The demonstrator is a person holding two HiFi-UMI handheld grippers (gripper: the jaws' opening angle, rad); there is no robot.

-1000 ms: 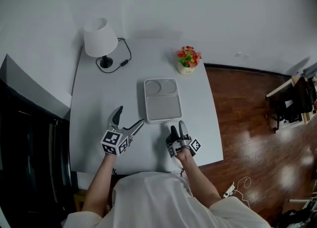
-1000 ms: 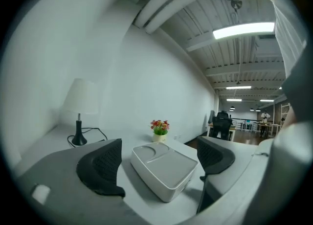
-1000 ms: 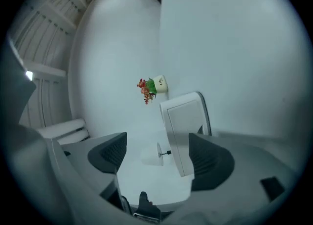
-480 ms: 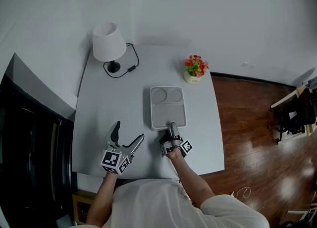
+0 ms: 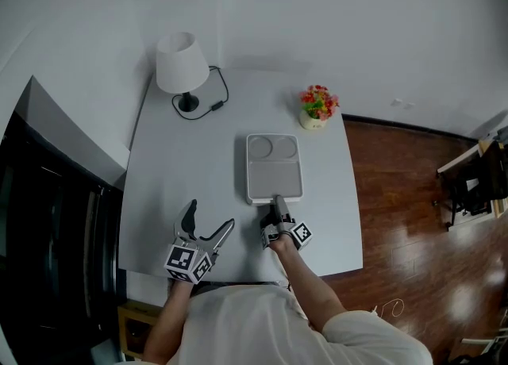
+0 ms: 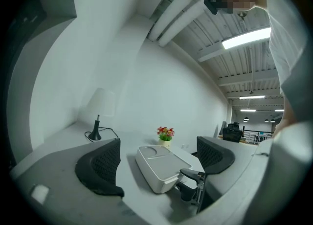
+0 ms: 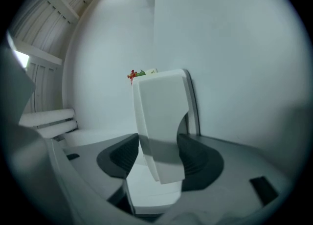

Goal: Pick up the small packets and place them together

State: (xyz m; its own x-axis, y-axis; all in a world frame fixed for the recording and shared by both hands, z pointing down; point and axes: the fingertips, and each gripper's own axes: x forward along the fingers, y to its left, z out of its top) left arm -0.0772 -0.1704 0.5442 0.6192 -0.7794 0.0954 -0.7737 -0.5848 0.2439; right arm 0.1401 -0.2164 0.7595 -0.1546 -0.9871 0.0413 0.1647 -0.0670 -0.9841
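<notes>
White table (image 5: 175, 165) bears a tray (image 5: 274, 173) at centre; no packets visible. Right gripper (image 5: 276, 201), jaws just closing, clamps the tray's near rim; left gripper (image 5: 209, 219) gapes empty. Tray looks rigid, light, slippery.

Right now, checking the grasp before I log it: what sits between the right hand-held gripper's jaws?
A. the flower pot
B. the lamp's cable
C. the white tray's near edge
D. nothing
C: the right hand-held gripper has just been closing its jaws, and they stand on either side of the white tray at its near edge, pads against it.
</notes>
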